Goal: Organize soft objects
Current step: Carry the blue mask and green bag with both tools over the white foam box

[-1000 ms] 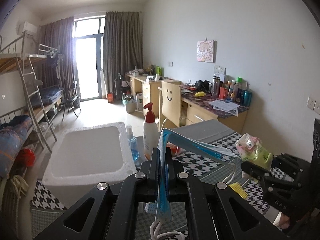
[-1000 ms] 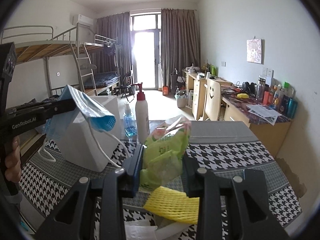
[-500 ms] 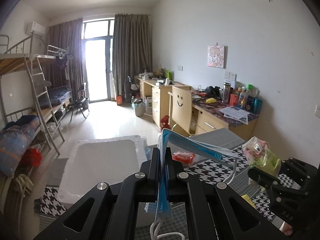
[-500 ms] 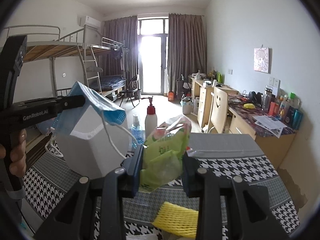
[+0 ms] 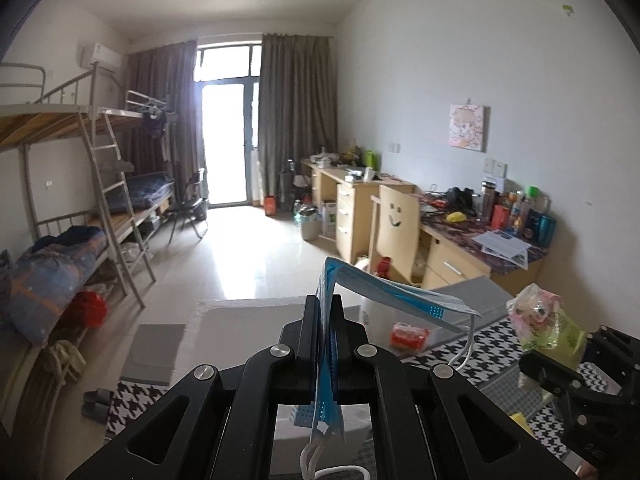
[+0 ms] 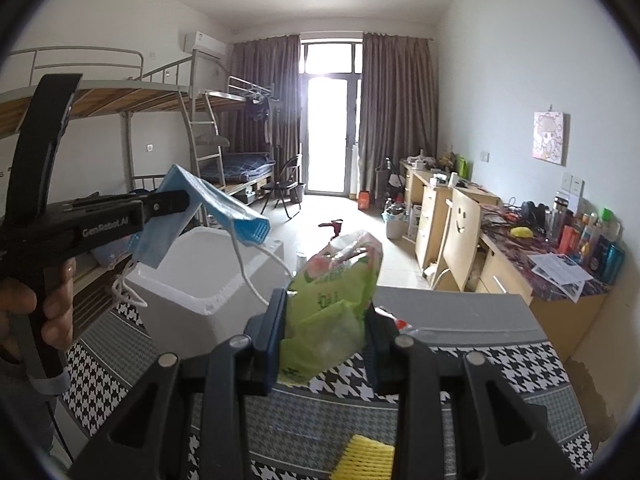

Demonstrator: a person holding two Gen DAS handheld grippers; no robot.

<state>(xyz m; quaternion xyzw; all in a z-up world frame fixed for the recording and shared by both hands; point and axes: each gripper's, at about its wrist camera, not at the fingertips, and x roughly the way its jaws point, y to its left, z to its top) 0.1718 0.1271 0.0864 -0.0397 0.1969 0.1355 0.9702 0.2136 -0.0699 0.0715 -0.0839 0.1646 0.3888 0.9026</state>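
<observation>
2 soft things in grip, neither in the box yet.

The table with its houndstooth cloth carries a white foam box at its left, open at the top; as far as the views show, its inside looks bare, so the sorting seems about midway. The left gripper is clamped fully on a blue mask, held up just over the box, ear loops dangling. The right gripper, part open, squeezes a green packet right of the box. Still on the table: a yellow foam net near, and a red packet beside the box. Both held things are, I judge, bound for the box.
</observation>
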